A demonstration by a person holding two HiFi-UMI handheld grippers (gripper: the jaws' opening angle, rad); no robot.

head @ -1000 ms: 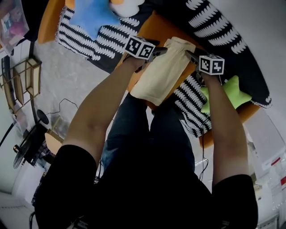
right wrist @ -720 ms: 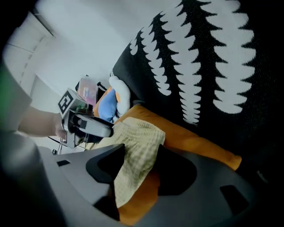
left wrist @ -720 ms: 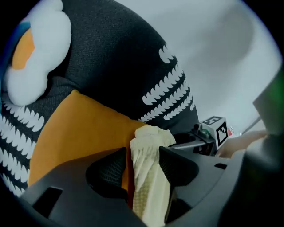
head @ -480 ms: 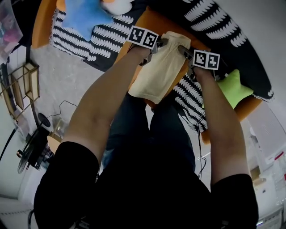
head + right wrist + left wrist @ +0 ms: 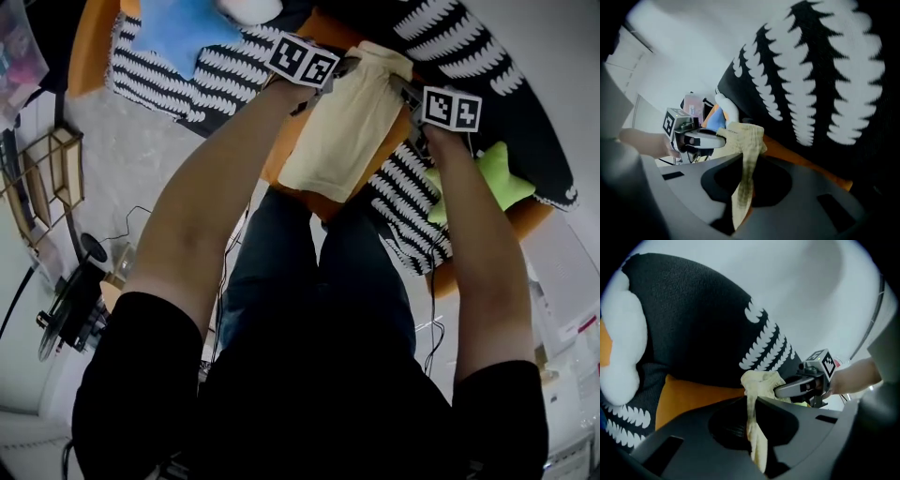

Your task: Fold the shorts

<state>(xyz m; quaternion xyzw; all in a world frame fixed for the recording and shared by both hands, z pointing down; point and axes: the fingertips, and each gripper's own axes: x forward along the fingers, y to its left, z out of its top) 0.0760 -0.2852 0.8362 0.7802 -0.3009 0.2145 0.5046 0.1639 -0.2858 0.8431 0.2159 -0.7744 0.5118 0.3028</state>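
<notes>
Now the left gripper [image 5: 351, 65] and right gripper [image 5: 399, 83] jaws have just closed, each pinching a far corner of the shorts [image 5: 345, 122] on the orange cushion [image 5: 281, 164]; the cloth looks light, soft and floppy, so corner grips suit.

This is looking like a living room at home. An orange sofa [image 5: 693, 397] is sitting under black-and-white patterned cushions [image 5: 220, 80], with a blue star pillow [image 5: 183, 28] lying left of the left gripper [image 5: 349, 64]. A green star pillow [image 5: 492, 183] is lying right of the right gripper [image 5: 401, 86], and grey carpet [image 5: 141, 159] is covering the floor.
</notes>
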